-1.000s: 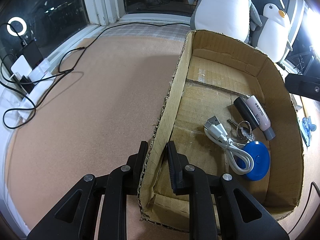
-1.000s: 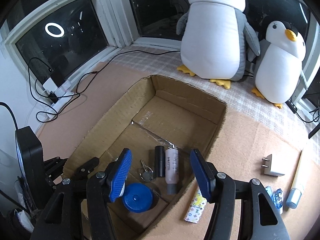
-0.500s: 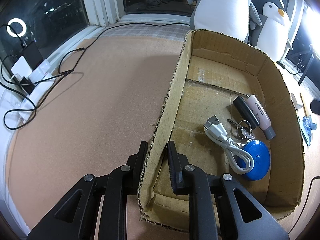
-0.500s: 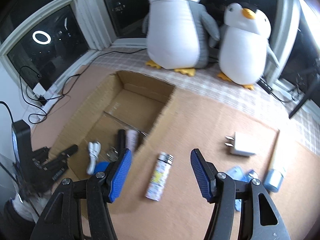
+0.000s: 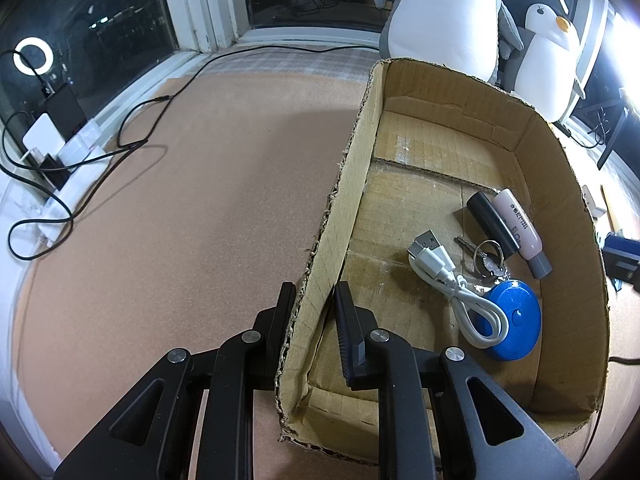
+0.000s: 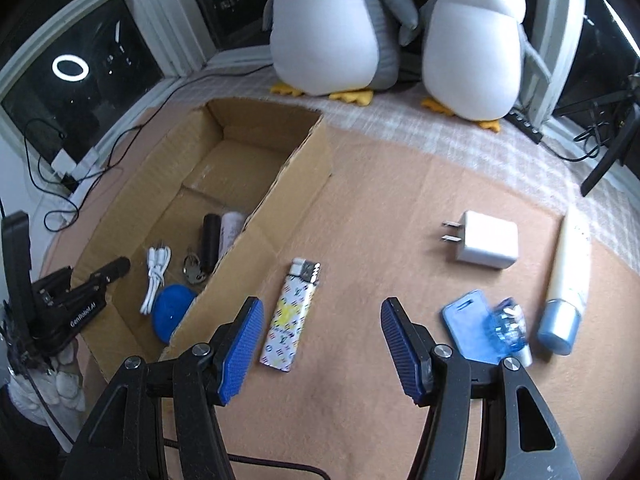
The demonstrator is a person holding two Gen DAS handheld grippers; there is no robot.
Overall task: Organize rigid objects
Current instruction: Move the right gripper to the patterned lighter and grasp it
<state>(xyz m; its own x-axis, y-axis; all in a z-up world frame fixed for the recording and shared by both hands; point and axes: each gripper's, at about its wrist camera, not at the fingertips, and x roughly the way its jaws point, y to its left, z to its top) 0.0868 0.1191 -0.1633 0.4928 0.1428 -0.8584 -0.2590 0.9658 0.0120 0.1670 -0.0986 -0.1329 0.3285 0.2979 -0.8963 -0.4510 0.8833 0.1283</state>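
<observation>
My left gripper (image 5: 314,300) is shut on the near left wall of the open cardboard box (image 5: 352,184), one finger outside and one inside. In the box lie a white USB cable (image 5: 452,284), a blue round disc (image 5: 510,326), keys (image 5: 486,258), a black tube (image 5: 490,226) and a pink tube (image 5: 520,228). My right gripper (image 6: 320,320) hangs open above the mat, right of the box (image 6: 256,232). A patterned lighter (image 6: 290,316) lies just inside its left finger. To the right lie a white charger plug (image 6: 486,244), a blue tag (image 6: 470,326), a small blue bottle (image 6: 510,328) and a cream tube with a blue cap (image 6: 568,276).
Two plush penguins (image 6: 324,28) stand behind the box at the window. Black cables and a power strip (image 5: 60,152) lie along the left wall. A brown mat (image 5: 180,220) covers the surface left of the box. A black tripod leg (image 6: 608,152) stands at the far right.
My right gripper has swung right from above the box to above the mat, bringing the lighter, plug, tag and tube closer. The left gripper and the box have stayed put.
</observation>
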